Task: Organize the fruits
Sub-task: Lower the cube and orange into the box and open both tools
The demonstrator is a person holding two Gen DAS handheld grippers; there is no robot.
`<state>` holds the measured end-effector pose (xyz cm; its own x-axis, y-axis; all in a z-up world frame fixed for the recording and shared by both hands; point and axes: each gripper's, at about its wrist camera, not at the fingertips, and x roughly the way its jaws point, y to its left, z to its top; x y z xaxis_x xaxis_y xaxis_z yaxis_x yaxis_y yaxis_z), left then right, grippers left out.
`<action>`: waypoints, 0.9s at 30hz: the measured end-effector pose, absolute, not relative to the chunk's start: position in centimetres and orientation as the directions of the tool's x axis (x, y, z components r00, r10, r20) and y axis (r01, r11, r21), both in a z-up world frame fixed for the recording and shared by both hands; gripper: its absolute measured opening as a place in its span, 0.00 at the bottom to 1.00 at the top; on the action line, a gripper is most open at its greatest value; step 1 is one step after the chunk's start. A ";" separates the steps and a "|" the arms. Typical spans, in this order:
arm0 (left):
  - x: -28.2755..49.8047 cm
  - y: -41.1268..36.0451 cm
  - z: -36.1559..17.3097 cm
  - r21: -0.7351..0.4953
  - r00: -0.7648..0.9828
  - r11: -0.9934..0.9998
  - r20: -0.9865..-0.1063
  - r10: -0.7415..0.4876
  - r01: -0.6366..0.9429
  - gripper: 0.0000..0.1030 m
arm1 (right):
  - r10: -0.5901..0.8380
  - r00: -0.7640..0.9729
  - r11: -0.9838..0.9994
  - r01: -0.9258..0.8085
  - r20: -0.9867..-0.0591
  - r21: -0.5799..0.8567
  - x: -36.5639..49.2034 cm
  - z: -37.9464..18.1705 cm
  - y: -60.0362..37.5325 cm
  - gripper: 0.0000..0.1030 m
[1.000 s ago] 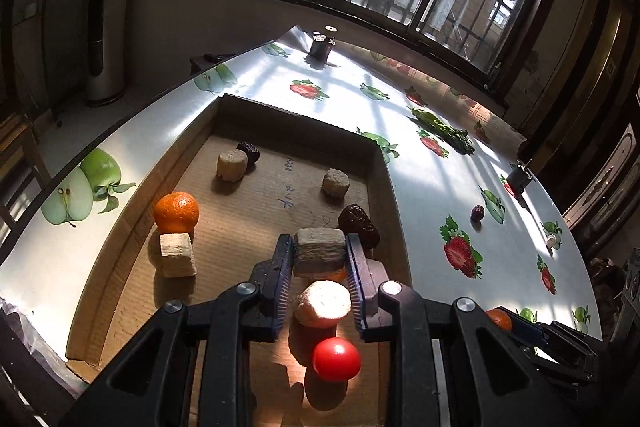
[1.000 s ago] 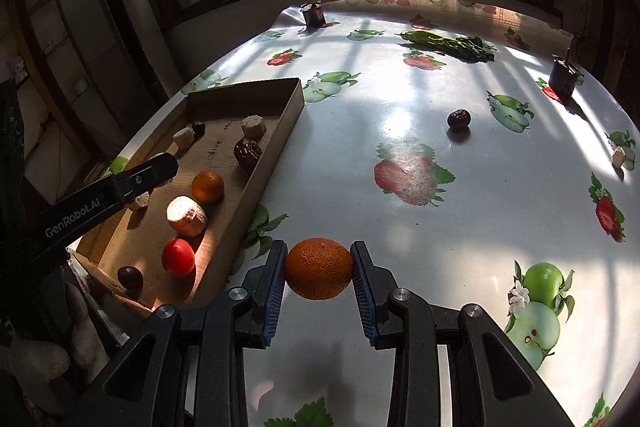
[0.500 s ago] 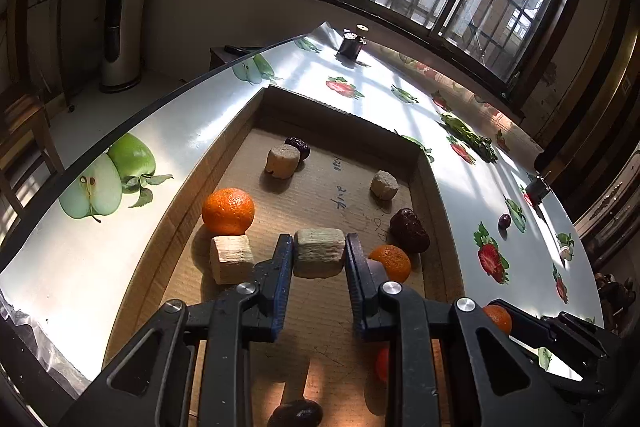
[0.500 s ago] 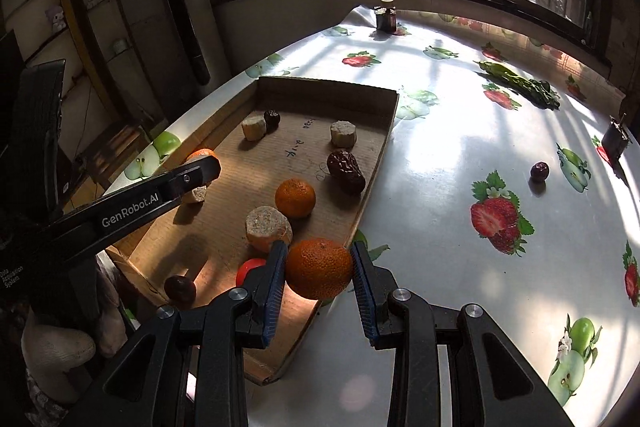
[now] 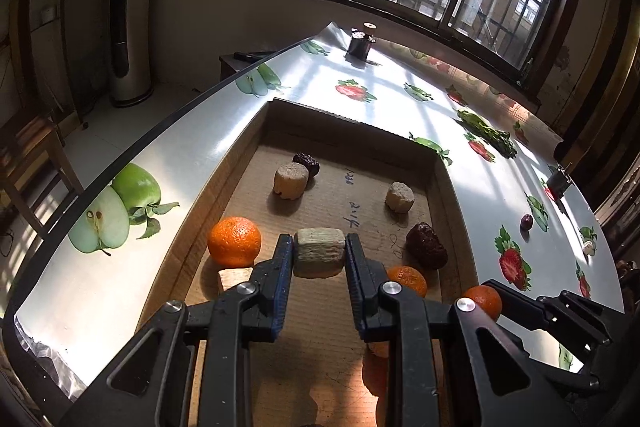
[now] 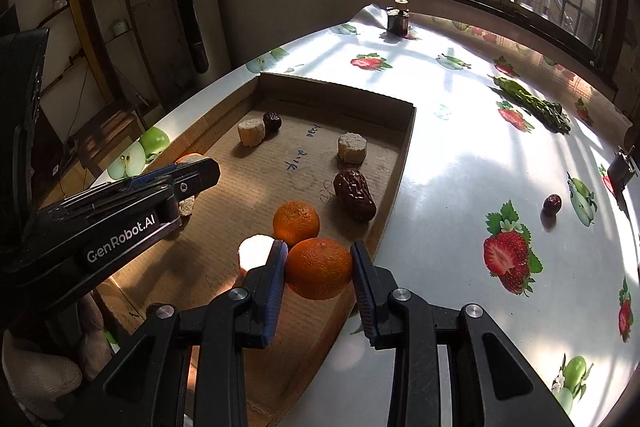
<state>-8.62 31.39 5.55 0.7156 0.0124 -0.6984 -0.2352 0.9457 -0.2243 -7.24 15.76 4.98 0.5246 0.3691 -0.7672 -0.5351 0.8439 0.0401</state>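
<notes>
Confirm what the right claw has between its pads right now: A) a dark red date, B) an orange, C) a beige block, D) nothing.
B: in the right wrist view the right claw is closed on an orange, held above the near edge of the cardboard tray; the beige block is in the left claw instead.

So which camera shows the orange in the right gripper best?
The right wrist view: the orange sits centred and whole between the right gripper pads. The left wrist view shows only part of it behind black gripper parts.
</notes>
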 end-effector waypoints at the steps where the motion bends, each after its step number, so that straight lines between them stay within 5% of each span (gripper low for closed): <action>1: -8.1 31.3 5.5 -0.211 0.707 0.949 -0.707 0.019 -0.235 0.24 | 0.365 0.526 0.844 -0.534 -0.768 0.036 -6.9 4.9 15.9 0.34; 27: -3.9 30.9 4.9 -0.146 0.621 0.962 -0.783 0.031 -0.232 0.26 | 0.349 0.517 0.838 -0.546 -0.782 0.012 -2.8 3.3 16.7 0.34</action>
<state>-3.93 30.91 4.89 0.6215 0.0310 -0.7828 -0.2322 0.9616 -0.1462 -2.80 16.75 3.27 0.5171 0.3487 -0.7817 -0.5459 0.8377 0.0125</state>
